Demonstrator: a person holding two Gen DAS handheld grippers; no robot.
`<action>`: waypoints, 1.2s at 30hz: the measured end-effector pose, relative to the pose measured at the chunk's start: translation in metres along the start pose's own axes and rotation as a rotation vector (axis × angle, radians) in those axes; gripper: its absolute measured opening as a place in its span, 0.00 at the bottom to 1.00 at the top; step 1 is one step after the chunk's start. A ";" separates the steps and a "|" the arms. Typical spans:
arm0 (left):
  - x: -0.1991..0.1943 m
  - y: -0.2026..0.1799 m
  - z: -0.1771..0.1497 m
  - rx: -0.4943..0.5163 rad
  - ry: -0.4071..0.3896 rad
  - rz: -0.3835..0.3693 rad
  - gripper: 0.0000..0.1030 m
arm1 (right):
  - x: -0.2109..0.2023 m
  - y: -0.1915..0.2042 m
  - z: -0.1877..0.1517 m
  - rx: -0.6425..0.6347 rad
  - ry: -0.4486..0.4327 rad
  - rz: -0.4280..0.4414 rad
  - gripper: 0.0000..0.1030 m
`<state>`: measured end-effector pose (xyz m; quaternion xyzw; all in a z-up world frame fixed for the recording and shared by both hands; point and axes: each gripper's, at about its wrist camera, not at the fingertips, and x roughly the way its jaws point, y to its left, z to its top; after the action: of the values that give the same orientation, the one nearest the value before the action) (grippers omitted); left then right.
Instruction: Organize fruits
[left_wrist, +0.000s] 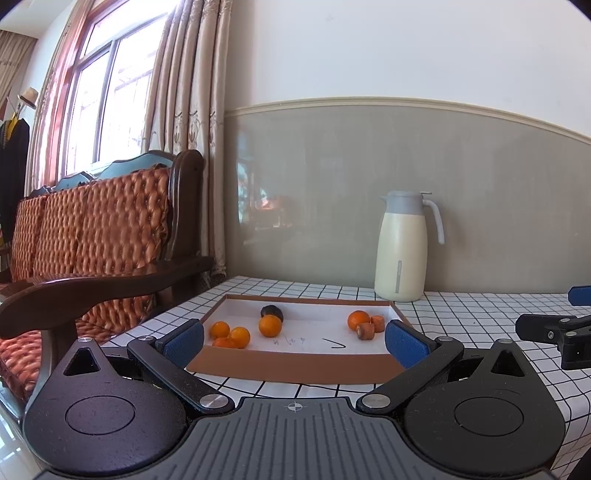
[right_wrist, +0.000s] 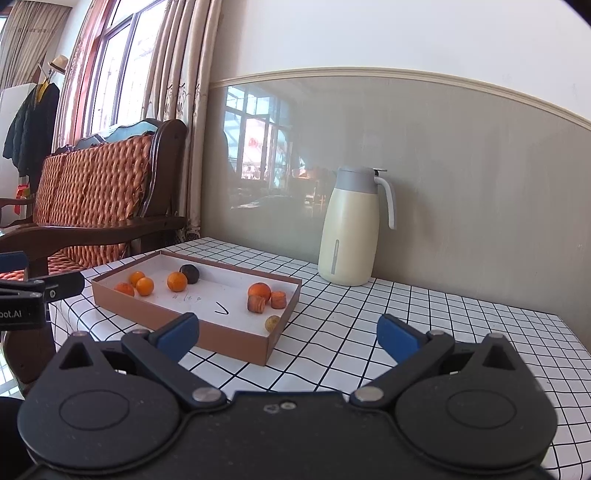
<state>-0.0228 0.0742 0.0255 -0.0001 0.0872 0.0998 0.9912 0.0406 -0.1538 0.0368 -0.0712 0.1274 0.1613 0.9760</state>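
A shallow brown cardboard tray (left_wrist: 295, 363) (right_wrist: 173, 314) lies on the checked table. Inside it on the left are several small oranges (left_wrist: 229, 334) (right_wrist: 140, 285), one more orange (left_wrist: 270, 325) (right_wrist: 177, 281) against a dark round fruit (left_wrist: 272, 312) (right_wrist: 190, 273). On the right sit an orange (left_wrist: 358, 319) (right_wrist: 259, 290), two carrot pieces (left_wrist: 371, 326) (right_wrist: 266, 302) and a pale yellowish fruit (right_wrist: 272, 322) in the near corner. My left gripper (left_wrist: 294, 341) stands open in front of the tray. My right gripper (right_wrist: 288, 332) is open, empty, right of the tray.
A cream jug with a grey lid and handle (left_wrist: 400, 247) (right_wrist: 349, 229) stands at the back against the wall. A wooden sofa with an orange woven cushion (left_wrist: 92, 236) (right_wrist: 92, 192) borders the table's left edge. Bare checked tablecloth (right_wrist: 424, 317) spreads to the right.
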 end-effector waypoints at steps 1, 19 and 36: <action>0.000 0.000 0.000 0.001 0.000 0.001 1.00 | 0.000 0.000 0.000 0.000 0.000 0.000 0.94; -0.001 -0.001 0.000 0.010 -0.001 -0.003 1.00 | -0.001 0.002 -0.002 0.010 -0.001 0.002 0.94; -0.002 -0.001 -0.001 0.010 -0.012 0.000 1.00 | -0.005 0.002 -0.003 0.005 -0.019 -0.001 0.94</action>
<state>-0.0245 0.0725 0.0249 0.0056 0.0815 0.0992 0.9917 0.0346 -0.1535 0.0350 -0.0675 0.1187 0.1611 0.9774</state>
